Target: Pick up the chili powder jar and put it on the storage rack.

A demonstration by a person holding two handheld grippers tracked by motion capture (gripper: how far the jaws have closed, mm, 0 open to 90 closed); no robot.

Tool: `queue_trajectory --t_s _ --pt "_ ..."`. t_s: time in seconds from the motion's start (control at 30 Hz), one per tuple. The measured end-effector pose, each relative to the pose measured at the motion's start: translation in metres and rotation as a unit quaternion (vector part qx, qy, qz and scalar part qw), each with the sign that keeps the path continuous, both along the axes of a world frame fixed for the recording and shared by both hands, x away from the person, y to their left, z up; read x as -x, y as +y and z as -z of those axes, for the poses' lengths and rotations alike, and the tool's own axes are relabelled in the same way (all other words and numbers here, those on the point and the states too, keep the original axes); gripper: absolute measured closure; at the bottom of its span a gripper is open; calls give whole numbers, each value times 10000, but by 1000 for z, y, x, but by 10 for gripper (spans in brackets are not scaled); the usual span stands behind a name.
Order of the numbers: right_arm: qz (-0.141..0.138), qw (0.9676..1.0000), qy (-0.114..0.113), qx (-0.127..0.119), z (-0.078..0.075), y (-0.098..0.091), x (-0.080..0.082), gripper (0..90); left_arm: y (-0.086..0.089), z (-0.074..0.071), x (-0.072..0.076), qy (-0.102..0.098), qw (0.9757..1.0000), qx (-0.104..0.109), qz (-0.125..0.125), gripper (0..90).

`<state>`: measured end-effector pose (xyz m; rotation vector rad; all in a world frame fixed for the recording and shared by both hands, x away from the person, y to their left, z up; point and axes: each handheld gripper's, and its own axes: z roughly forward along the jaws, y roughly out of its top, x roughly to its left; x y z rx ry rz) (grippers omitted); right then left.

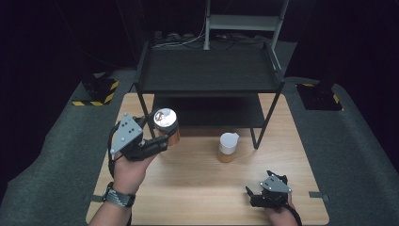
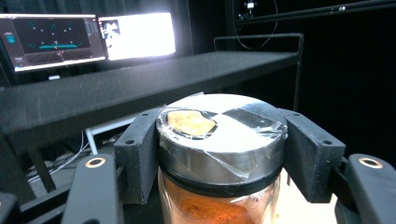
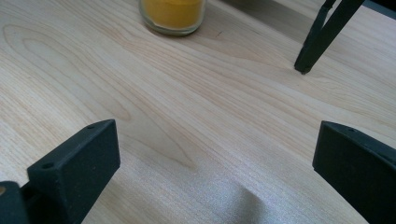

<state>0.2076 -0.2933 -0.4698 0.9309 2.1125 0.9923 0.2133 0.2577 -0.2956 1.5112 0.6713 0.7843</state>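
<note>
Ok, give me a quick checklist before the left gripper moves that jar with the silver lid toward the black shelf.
1. Left gripper clamped on the glass jar of orange powder with the taped silver lid: ok.
2. Jar upright: ok.
3. Jar lifted off the light wooden table: cannot tell.
4. Top of the black metal shelf free for the jar: ok.
5. Second glass jar of yellow powder with a white lid stands apart from the held jar: ok.
6. Right gripper open, low over the table, aside: ok.
</note>
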Motion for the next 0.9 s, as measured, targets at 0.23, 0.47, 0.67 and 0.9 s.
queue_trajectory --t_s 0.23,0.47,0.67,0.9 --pt "-10 10000 -11 -2 0 0 0 0 -1 -21 -10 -118 9999 79 15 346" --pt "-21 10000 -12 -5 0 -1 1 0 0 -42 -23 -186 9995 241 25 346" --pt "-11 10000 -44 0 1 0 2 0 -1 -54 -31 -290 9992 270 -6 346" --pt "-10 10000 -35 -20 1 -1 1 0 -10 -65 -46 -351 9989 301 -55 346"
